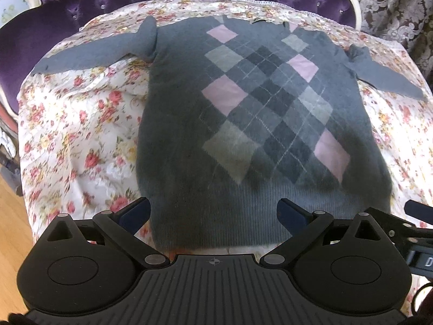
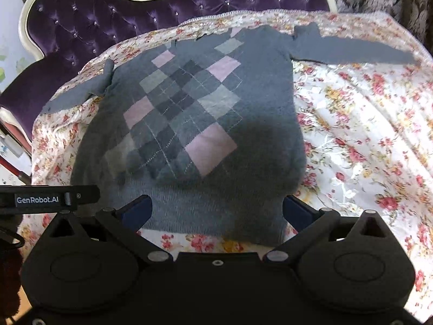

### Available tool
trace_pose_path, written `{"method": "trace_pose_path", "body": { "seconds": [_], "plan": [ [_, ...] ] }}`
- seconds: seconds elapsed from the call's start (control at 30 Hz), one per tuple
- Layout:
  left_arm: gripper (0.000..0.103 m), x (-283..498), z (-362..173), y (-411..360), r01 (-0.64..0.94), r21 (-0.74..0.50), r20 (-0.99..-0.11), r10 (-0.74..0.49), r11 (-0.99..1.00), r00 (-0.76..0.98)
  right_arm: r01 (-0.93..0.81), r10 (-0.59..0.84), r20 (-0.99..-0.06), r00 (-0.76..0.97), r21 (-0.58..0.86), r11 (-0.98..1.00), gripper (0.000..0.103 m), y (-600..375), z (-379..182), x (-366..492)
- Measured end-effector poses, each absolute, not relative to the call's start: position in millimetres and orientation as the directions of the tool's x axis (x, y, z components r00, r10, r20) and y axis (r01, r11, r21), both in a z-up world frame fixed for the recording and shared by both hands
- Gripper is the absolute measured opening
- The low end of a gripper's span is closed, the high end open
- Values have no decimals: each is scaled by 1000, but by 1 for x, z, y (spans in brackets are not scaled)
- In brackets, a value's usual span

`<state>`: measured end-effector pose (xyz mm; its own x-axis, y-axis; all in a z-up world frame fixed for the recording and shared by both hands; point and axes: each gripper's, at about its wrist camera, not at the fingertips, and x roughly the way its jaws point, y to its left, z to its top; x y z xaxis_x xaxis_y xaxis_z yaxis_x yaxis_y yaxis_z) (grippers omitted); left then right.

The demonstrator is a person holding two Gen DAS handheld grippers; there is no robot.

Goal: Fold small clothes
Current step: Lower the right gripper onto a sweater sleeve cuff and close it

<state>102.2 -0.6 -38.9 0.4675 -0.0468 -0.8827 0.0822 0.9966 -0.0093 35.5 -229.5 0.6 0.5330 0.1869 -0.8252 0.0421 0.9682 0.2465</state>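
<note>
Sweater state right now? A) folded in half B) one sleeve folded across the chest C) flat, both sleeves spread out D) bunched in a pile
C: the sweater lies flat on the floral cover, its sleeves stretched out to both sides, and both grippers have open jaws at its hem.

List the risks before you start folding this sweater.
The grey argyle knit sweater lies flat on a loose, wrinkled floral bedspread; the open left gripper or open right gripper may pinch that cloth along with the hem. The bunched sleeve might fold unevenly.
</note>
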Motion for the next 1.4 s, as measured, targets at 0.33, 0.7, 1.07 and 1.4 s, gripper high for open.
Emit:
{"method": "trace_pose_path", "body": {
  "seconds": [0.33,0.7,1.07,1.4],
  "plan": [
    [101,148,-32,-7,97,-1,-881,-47,995,471,60,267,-831,487,337,940,102,-253,9,78],
    [101,200,-28,-16,85,10,-873,-32,996,486,158,303,-842,447,407,900,102,-313,2,140],
    [101,245,-35,-27,67,9,-874,-25,998,485,289,110,-800,589,336,896,102,-387,7,199],
    [80,264,-47,-33,83,-19,-853,-59,996,519,389,-118,-734,668,211,897,89,-471,-7,231]
  ]
}}
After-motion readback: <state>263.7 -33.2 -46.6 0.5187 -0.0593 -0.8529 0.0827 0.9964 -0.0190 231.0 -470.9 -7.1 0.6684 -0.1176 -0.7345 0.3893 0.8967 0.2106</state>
